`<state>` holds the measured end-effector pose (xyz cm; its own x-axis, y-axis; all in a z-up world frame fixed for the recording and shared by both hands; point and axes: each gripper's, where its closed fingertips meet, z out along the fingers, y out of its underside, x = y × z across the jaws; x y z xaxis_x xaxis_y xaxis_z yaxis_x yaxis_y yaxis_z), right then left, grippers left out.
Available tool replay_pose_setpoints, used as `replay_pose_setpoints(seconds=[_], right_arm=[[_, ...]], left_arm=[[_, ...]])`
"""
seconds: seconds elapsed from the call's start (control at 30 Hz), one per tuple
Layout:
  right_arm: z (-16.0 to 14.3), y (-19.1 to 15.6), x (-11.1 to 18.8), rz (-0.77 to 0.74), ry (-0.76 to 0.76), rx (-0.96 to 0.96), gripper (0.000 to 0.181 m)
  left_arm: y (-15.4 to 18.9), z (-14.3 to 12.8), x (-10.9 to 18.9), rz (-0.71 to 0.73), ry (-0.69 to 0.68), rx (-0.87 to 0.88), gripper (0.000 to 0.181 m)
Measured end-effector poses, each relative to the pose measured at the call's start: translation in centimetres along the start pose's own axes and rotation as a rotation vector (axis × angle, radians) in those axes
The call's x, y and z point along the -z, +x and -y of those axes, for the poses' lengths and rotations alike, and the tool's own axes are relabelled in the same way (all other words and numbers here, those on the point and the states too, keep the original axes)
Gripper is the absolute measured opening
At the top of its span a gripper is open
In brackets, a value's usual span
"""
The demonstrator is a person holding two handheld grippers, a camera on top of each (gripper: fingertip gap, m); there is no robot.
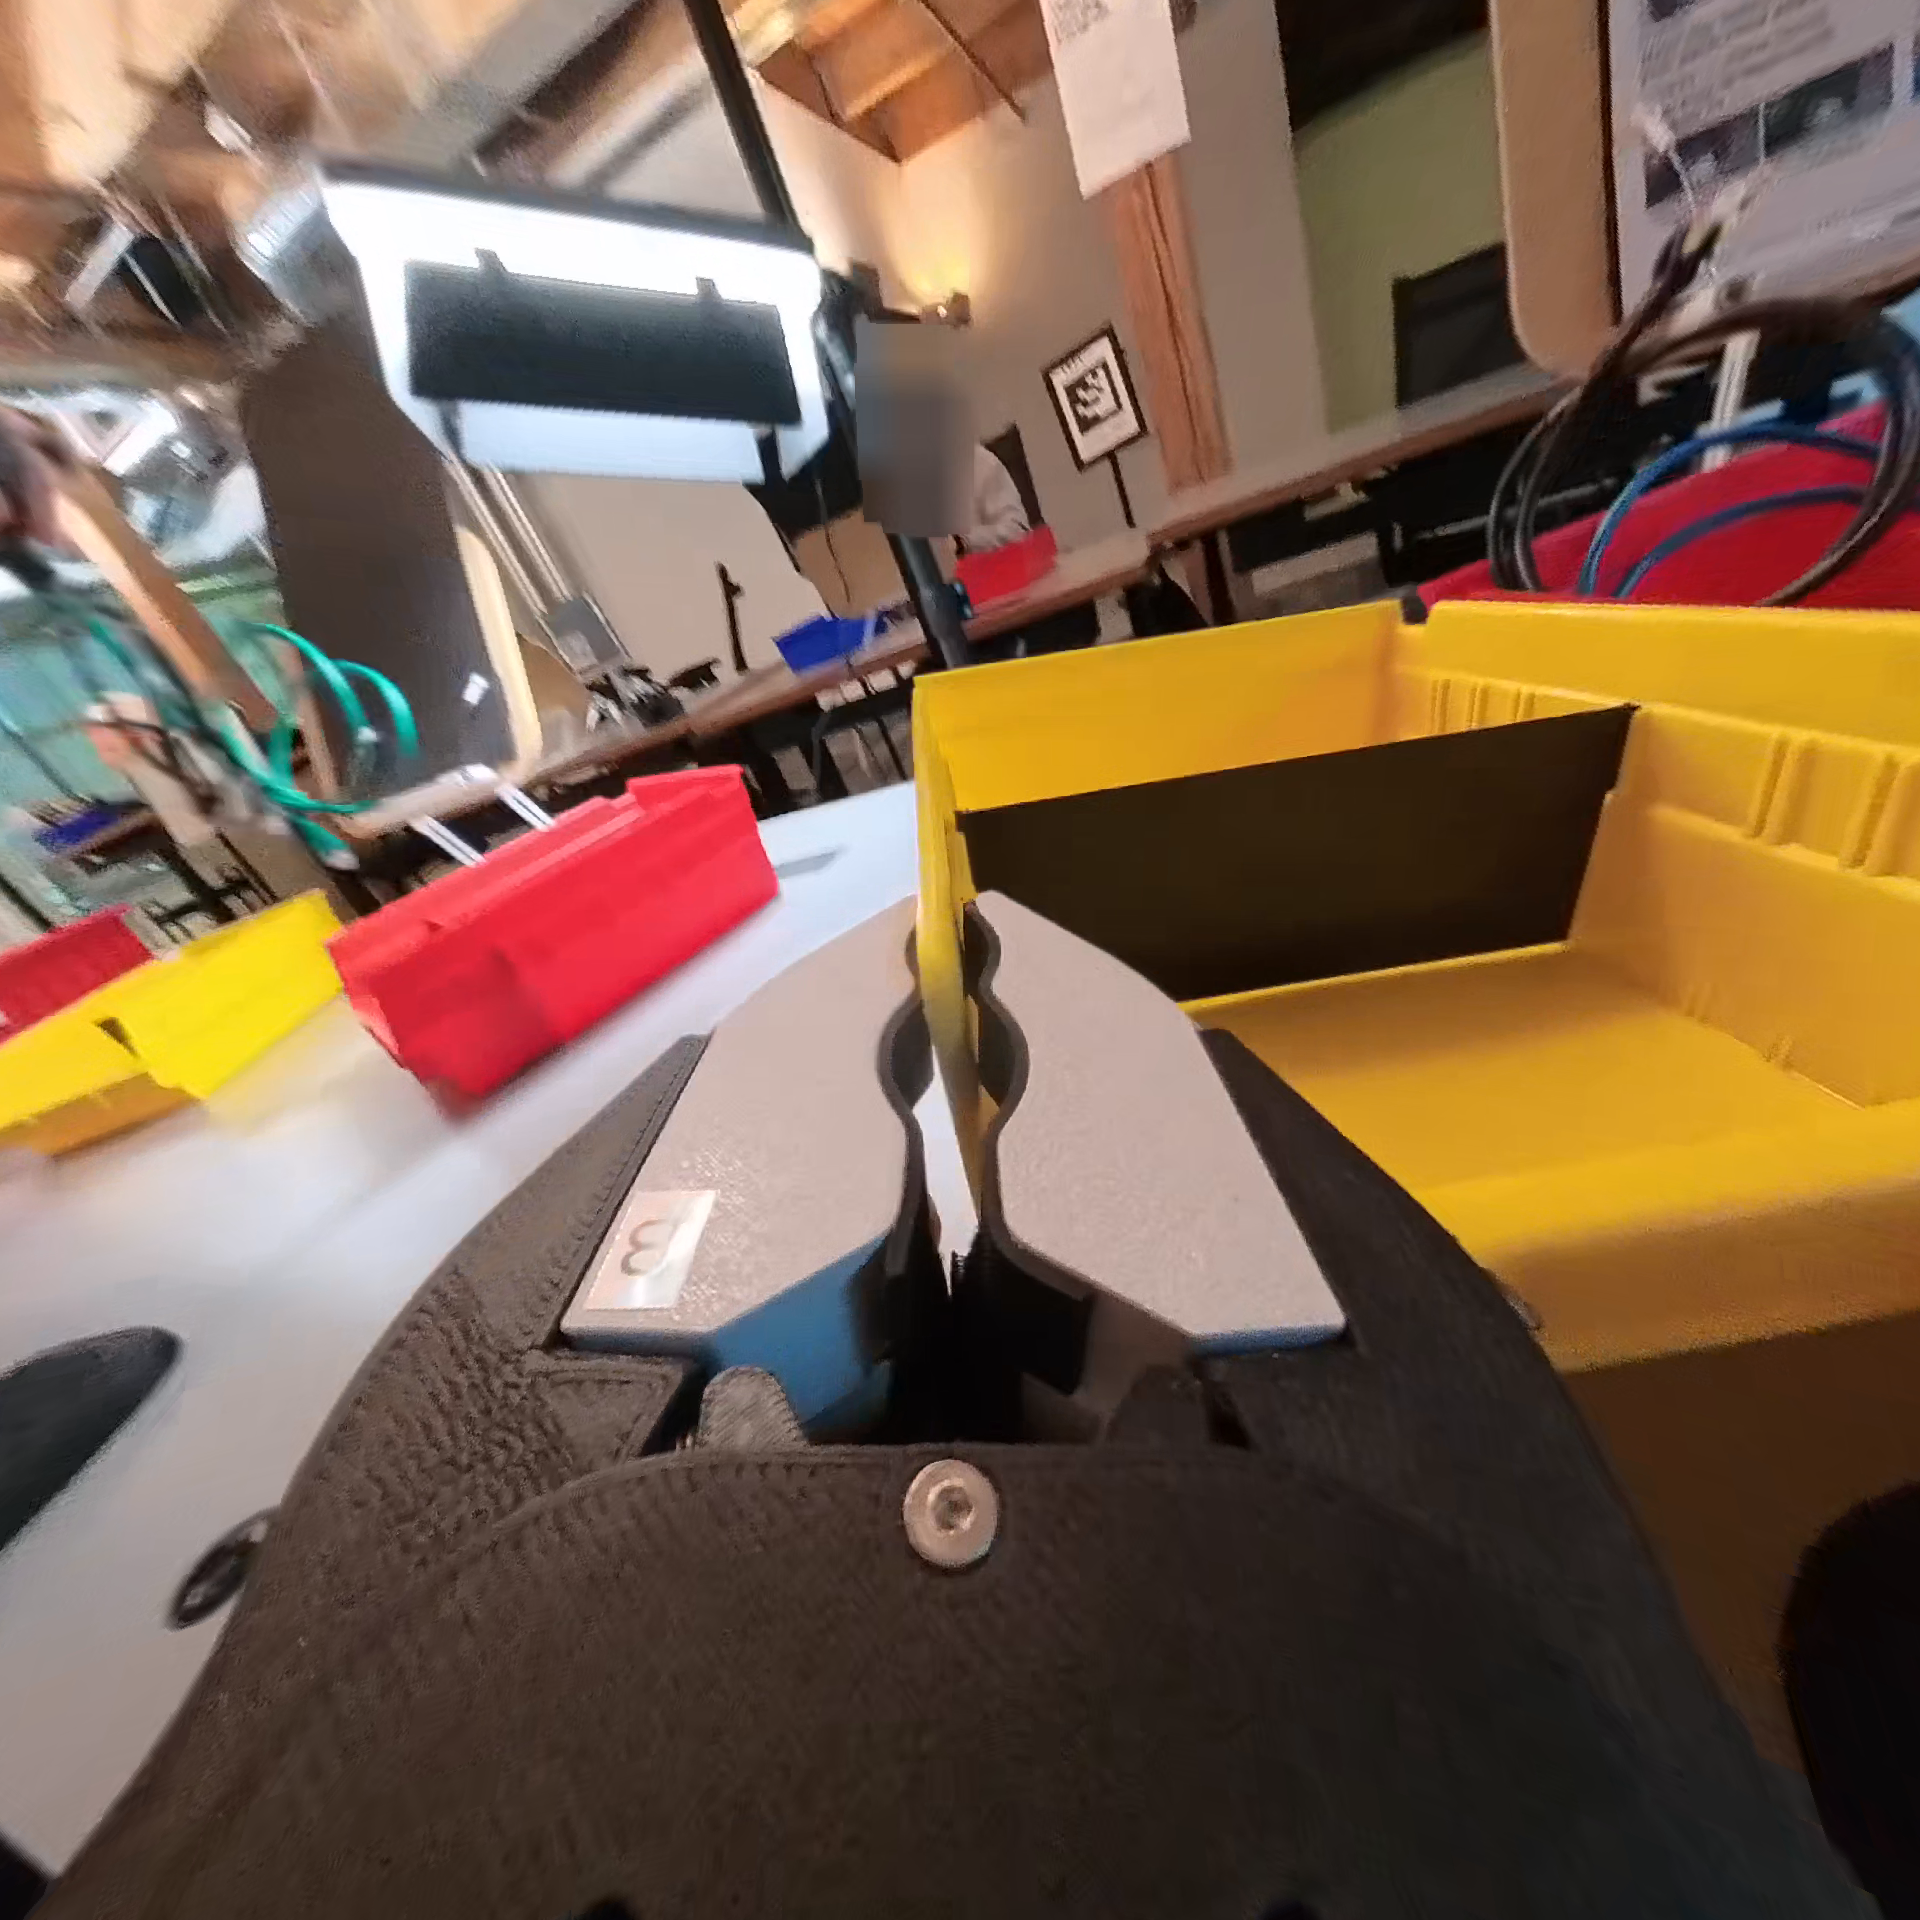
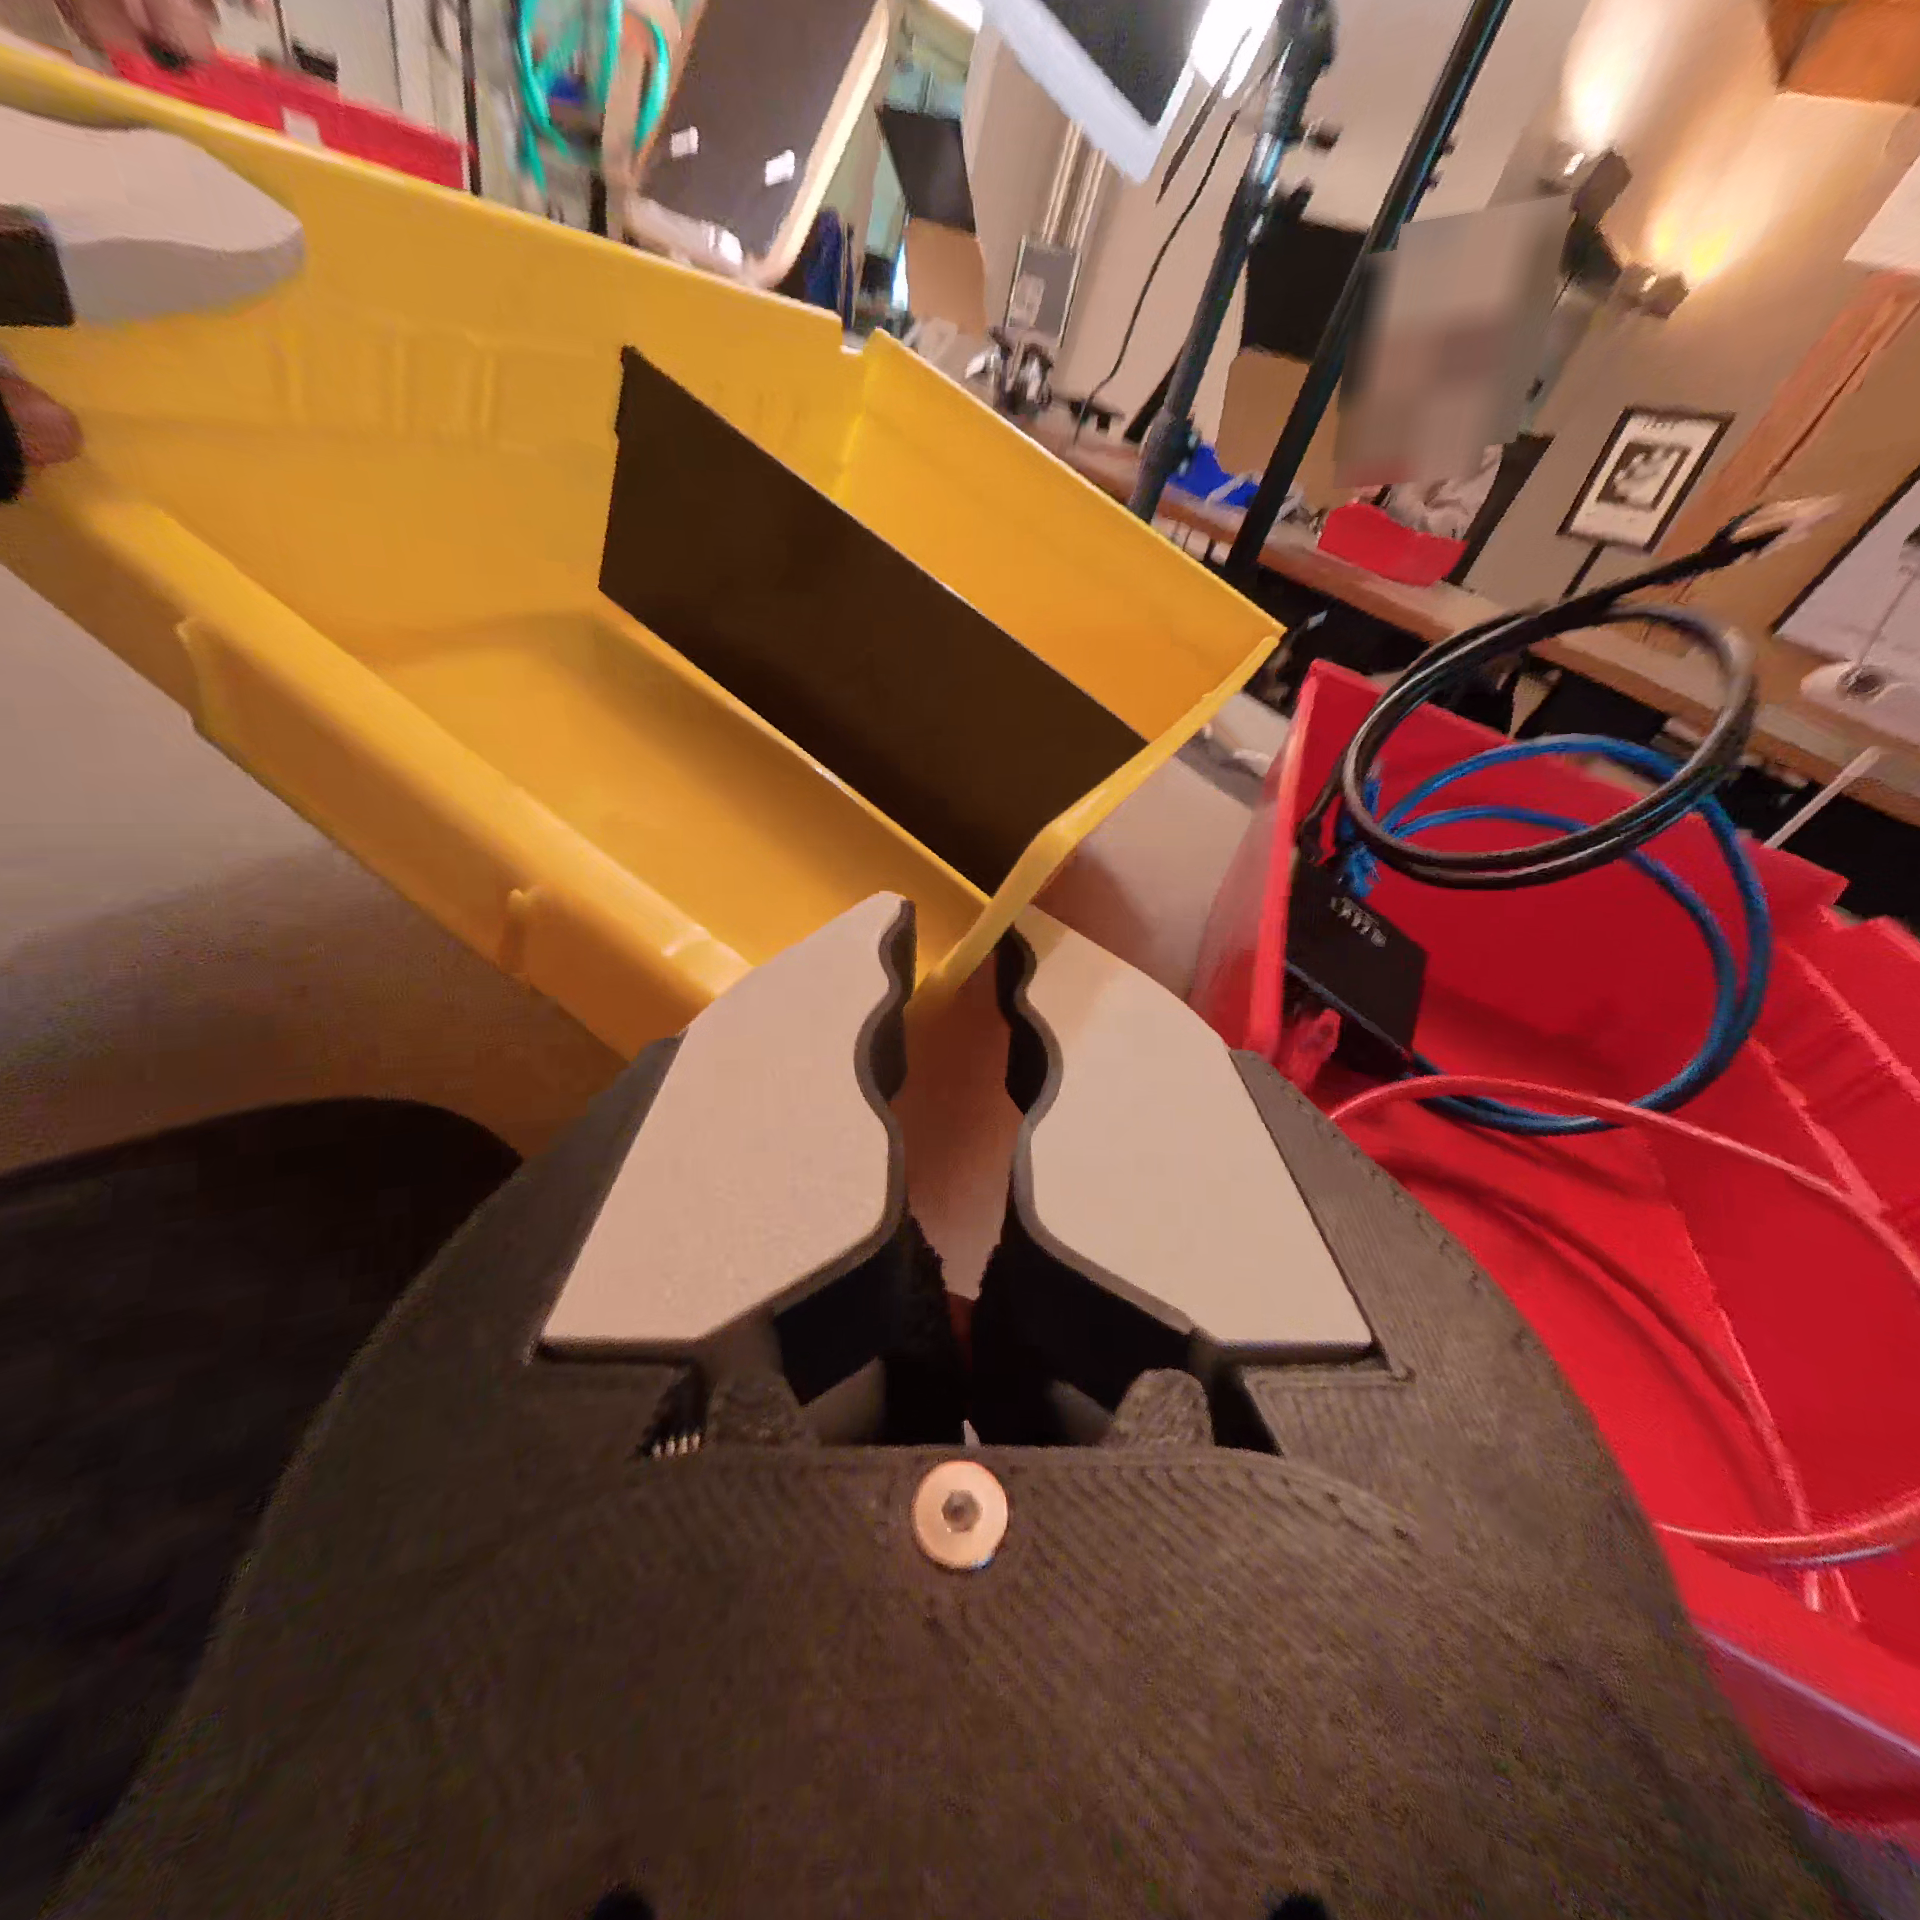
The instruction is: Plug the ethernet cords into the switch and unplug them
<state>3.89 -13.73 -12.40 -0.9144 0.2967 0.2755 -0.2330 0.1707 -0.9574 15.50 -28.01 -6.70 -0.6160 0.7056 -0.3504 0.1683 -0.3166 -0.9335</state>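
A yellow bin (image 1: 1558,1122) with a black divider (image 1: 1278,862) fills the view; it also shows, tilted, in the right wrist view (image 2: 499,644). My left gripper (image 1: 943,925) is shut on the bin's side wall. My right gripper (image 2: 956,935) is shut on the bin's rim at a corner. The left gripper's finger (image 2: 177,249) shows on the bin's far wall. The black switch (image 2: 1351,966) lies in a red bin (image 2: 1558,1299) with coiled blue (image 2: 1725,935), black (image 2: 1558,842) and thin red (image 2: 1558,1117) ethernet cords.
A red bin (image 1: 551,945) and a low yellow bin (image 1: 177,1029) sit on the white table (image 1: 260,1226) to the left. Green cables (image 1: 343,707) hang farther back. The red bin with cords also shows at the right (image 1: 1766,540). Long tables and light stands fill the background. There is about 20 centimetres between the tips of the two grippers. Measured from the fingertips, the black switch (image 2: 1351,966) is 20 centimetres or so from the right gripper and 30 centimetres from the left.
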Motion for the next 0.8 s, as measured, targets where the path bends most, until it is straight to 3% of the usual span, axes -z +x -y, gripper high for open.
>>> replay_pose_setpoints(seconds=[0.2, 0.43, 0.63, 0.8], right_arm=[[5.6, 2.9, 4.3, -0.118, 0.301, 0.071, 0.012], [11.8, 7.8, 13.5, -0.326, 0.599, 0.189, 0.008], [12.8, 12.3, 22.4, -0.526, 0.631, 0.305, 0.007], [10.1, 17.2, 29.6, -0.695, 0.500, 0.361, 0.007]], left_arm=[[0.3, 8.0, 4.2, 0.116, 0.324, -0.029, 0.002], [4.0, 15.7, 10.7, 0.137, 0.779, 0.110, 0.006], [10.5, 20.4, 12.7, -0.080, 0.906, 0.249, 0.010], [19.2, 23.3, 12.2, -0.405, 0.881, 0.338, 0.015]])
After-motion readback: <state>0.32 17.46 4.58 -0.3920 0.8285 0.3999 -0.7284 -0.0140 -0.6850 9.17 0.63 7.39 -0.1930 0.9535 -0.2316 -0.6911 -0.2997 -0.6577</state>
